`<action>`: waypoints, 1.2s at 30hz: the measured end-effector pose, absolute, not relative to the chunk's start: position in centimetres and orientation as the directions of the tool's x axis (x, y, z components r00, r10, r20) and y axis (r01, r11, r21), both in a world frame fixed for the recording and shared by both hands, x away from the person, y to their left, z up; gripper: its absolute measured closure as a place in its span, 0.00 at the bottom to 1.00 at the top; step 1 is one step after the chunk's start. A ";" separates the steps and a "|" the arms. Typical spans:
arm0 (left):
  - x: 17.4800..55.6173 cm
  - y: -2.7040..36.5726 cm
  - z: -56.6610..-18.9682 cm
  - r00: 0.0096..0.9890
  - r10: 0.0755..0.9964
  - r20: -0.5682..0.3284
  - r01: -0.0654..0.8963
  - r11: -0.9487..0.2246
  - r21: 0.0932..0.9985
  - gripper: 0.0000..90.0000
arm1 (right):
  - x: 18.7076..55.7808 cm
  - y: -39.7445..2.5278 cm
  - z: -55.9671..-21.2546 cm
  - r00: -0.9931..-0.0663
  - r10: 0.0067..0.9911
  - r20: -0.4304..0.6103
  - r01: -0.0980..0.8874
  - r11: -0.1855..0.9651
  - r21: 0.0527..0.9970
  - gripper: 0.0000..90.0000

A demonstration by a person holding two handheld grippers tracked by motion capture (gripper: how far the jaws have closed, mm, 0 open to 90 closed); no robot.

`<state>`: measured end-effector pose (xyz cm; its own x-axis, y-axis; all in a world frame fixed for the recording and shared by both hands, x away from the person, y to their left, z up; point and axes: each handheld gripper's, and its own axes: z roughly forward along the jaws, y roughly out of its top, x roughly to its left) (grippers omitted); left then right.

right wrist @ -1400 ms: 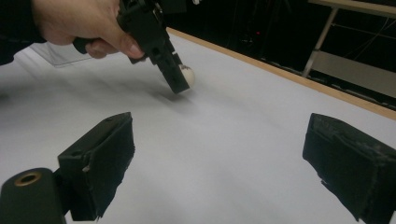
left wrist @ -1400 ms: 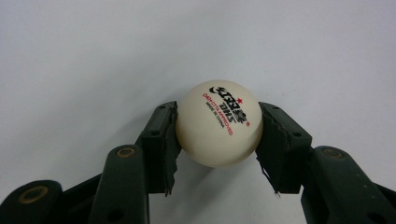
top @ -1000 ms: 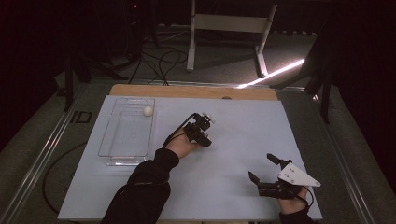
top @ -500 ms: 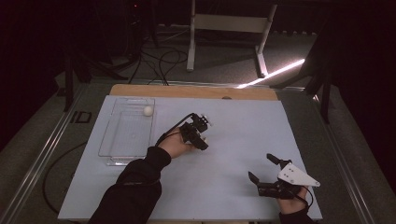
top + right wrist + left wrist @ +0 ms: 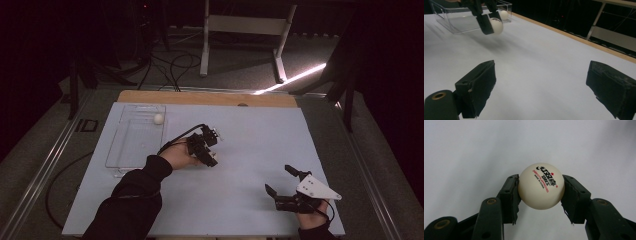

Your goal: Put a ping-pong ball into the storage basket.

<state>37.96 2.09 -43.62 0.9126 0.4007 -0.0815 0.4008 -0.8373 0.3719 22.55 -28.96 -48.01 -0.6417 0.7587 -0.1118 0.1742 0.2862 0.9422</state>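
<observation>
A white ping-pong ball (image 5: 541, 186) with red and black print sits clamped between the two black jaws of my left gripper (image 5: 541, 192). In the high view that left gripper (image 5: 212, 159) is over the middle of the white mat, just right of the clear tray (image 5: 116, 142). From the right gripper view, the held ball (image 5: 495, 25) hangs slightly above the mat with its shadow beneath. My right gripper (image 5: 279, 179) is near the front right corner, jaws wide apart and empty (image 5: 544, 82).
A second white ball (image 5: 159, 118) lies in the tray's far right corner, also visible as the ball (image 5: 504, 14) in the right gripper view. The white mat (image 5: 260, 135) ends at a wooden strip (image 5: 200, 97) along the back. Dark floor, cables and a table frame lie beyond.
My left gripper has drifted slightly left and toward the person with the ball still held. The right gripper has not moved.
</observation>
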 end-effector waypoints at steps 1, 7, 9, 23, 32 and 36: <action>37.9 2.2 -43.6 0.916 0.393 -0.082 0.394 -0.842 0.369 0.58 | 22.5 -28.9 -48.0 -0.642 0.759 -0.111 0.175 0.286 0.942 0.10; 37.7 2.9 -43.5 0.927 0.364 -0.093 0.372 -0.856 0.358 0.58 | 22.6 -29.0 -48.0 -0.642 0.758 -0.111 0.176 0.287 0.942 0.10; 37.7 3.2 -43.4 0.931 0.350 -0.101 0.362 -0.858 0.365 0.58 | 22.6 -29.0 -48.0 -0.642 0.759 -0.109 0.177 0.285 0.942 0.10; 36.7 4.4 -43.2 0.961 0.239 -0.138 0.273 -0.900 0.339 0.58 | 22.6 -29.0 -48.0 -0.642 0.759 -0.110 0.177 0.286 0.942 0.10; 36.0 4.7 -42.8 0.974 0.162 -0.157 0.207 -0.918 0.337 0.58 | 22.6 -29.0 -48.0 -0.642 0.759 -0.111 0.176 0.287 0.942 0.10; 35.8 4.9 -42.6 0.977 0.133 -0.169 0.184 -0.923 0.338 0.58 | 22.6 -29.0 -48.0 -0.642 0.759 -0.113 0.174 0.287 0.942 0.10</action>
<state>35.78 4.88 -42.62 0.9767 0.1332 -0.1685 0.1841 -0.9231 0.3376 22.55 -29.01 -47.96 -0.6418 0.7586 -0.1125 0.1737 0.2867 0.9421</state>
